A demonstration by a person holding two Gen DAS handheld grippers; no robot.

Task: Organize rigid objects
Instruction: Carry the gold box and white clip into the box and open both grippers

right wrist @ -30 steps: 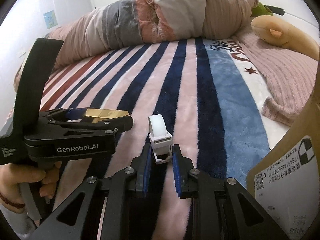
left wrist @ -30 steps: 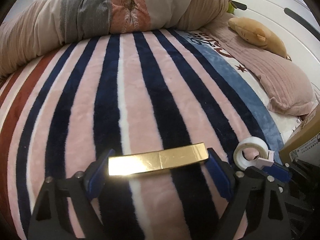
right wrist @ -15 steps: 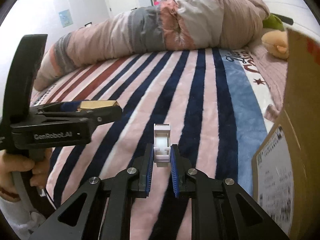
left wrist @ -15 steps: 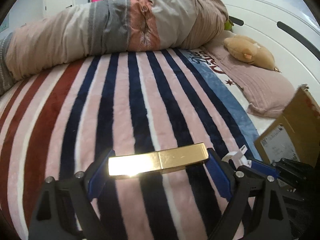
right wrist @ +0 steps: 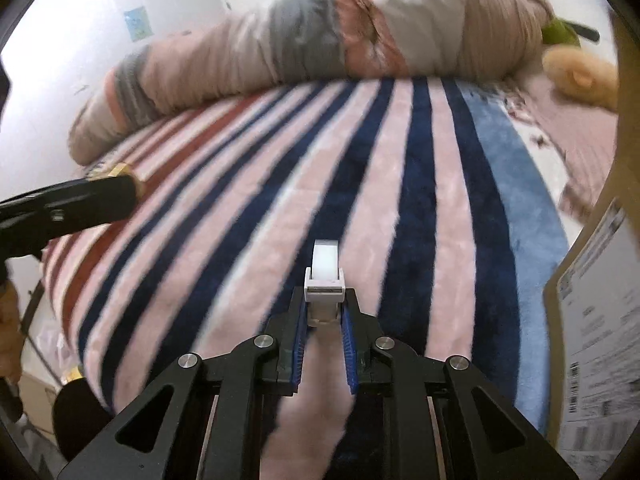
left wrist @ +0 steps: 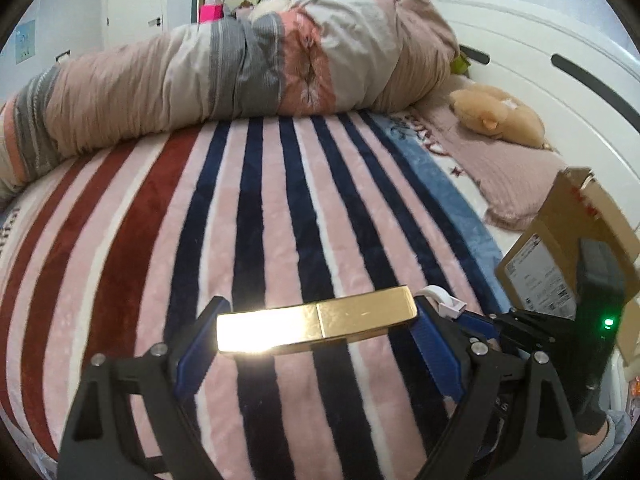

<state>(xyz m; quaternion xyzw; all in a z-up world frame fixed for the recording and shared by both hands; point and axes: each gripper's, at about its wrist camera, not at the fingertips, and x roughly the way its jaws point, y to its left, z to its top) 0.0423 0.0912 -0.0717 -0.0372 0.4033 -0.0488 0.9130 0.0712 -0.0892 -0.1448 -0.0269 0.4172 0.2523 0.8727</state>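
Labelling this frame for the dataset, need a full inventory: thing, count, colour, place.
gold box: 1, shiny gold, held crosswise between the left gripper's fingers
tape dispenser: 1, white, held upright in the right gripper's fingers
cardboard box: 1, brown with white shipping label, right edge of bed
striped blanket: 1, pink, navy, red and light blue, covers the bed
rolled duvet: 1, beige, grey and salmon, far side of bed
plush toy: 1, tan, by the headboard
pillow: 1, dusty pink, under the plush toy
headboard: 1, white, right
left gripper: 1, black, blue pads
right gripper: 1, black, blue pads
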